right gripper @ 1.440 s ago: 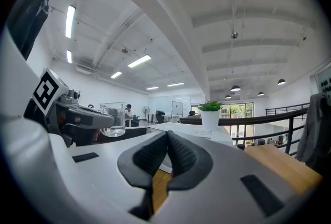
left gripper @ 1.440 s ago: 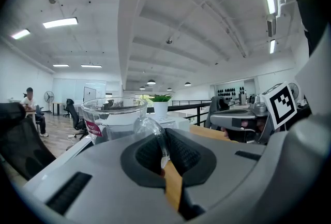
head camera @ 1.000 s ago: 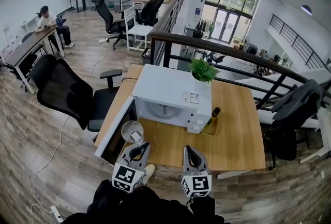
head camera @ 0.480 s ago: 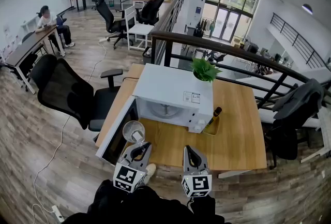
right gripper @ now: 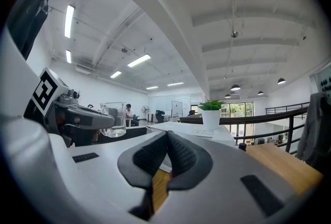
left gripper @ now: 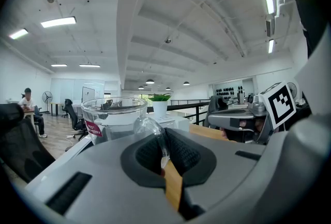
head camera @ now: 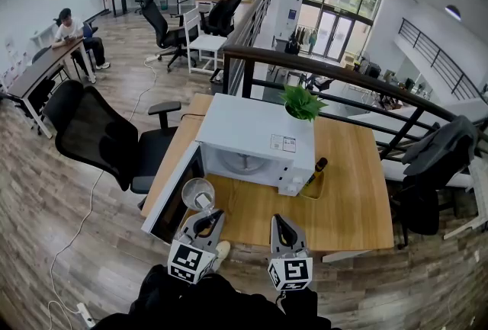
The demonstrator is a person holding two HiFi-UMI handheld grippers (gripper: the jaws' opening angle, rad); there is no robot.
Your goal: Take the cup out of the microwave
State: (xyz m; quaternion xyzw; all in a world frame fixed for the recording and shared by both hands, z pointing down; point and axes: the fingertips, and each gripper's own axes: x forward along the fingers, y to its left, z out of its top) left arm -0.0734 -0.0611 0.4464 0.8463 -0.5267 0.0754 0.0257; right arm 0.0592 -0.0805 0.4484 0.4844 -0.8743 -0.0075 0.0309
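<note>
Head view: at lower centre, the left gripper (head camera: 203,223) held a glass cup (head camera: 196,192) outside the white microwave (head camera: 255,139), above its open door (head camera: 171,203).

Left gripper view: its jaws pinched the cup's handle.

Right gripper view: the right gripper (right gripper: 166,151) was pressed together and empty.

Removal looked nearly complete. The next move probably called for a level set-down on the table (head camera: 343,199).

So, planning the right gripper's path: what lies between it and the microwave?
Only bare wooden tabletop between right gripper and microwave, per the head view.
</note>
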